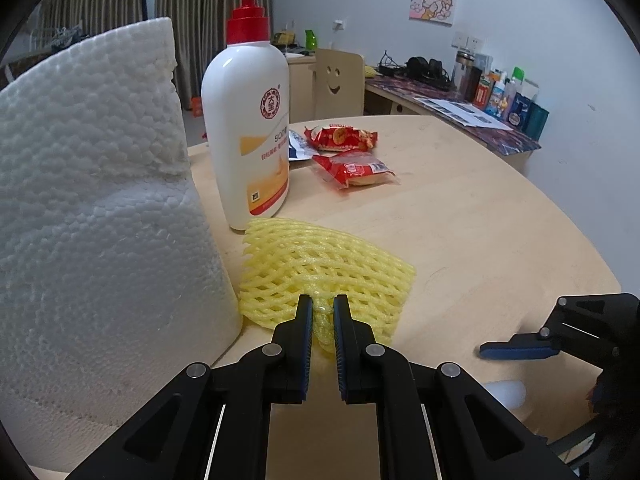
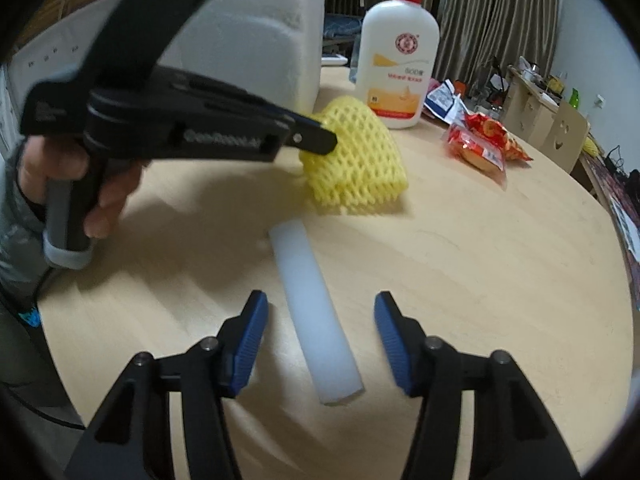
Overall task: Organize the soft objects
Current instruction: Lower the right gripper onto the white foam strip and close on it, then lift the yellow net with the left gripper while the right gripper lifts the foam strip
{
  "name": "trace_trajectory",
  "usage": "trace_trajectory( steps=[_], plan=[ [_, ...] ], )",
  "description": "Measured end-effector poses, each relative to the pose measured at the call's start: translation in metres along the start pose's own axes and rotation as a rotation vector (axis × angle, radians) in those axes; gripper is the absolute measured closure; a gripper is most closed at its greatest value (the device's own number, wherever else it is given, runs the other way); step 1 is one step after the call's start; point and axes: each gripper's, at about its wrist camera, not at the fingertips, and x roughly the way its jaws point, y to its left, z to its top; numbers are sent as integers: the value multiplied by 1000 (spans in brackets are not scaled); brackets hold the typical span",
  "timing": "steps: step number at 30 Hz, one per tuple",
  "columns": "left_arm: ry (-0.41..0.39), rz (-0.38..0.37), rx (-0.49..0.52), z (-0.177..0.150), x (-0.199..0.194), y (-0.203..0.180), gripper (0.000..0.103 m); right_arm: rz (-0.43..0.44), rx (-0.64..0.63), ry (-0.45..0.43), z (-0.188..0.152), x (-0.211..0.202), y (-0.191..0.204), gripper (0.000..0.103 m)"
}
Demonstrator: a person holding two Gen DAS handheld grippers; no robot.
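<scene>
Two grippers near table edge (image 2: 120, 360); bare wood right of foam stick (image 2: 316, 312)

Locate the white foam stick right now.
Right wrist view: white foam stick lies flat on the table, between the right tongs' open jaws, just short of the yellow foam net.

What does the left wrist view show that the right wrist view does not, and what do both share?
Only the left wrist view shows the cartoon picture on the wall.

Only the right wrist view shows the white foam bar lying between the open right gripper pads, and the hand holding the left tool.

Both show the left gripper pinching the yellow foam net sleeve, the white pump bottle, the white foam block and the red snack packets.
</scene>
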Motion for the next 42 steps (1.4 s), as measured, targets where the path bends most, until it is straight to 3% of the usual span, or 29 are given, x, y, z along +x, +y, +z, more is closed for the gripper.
trace_trajectory(
  steps=[7, 11, 19, 30, 42],
  plan=[
    [-13, -15, 7, 0, -7, -3, 92, 18, -20, 22, 1, 1, 5, 69],
    [-29, -23, 14, -1, -13, -4, 92, 21, -8, 27, 1, 0, 6, 76],
    [-82, -46, 22, 2, -32, -12, 92, 20, 64, -17, -2, -16, 3, 78],
    [-217, -44, 55, 4, -98, -28, 92, -19, 120, -150, -21, -71, 12, 80],
    [-294, -27, 49, -15, -156, -24, 92, -22, 52, -51, -16, -28, 12, 77]
  ],
)
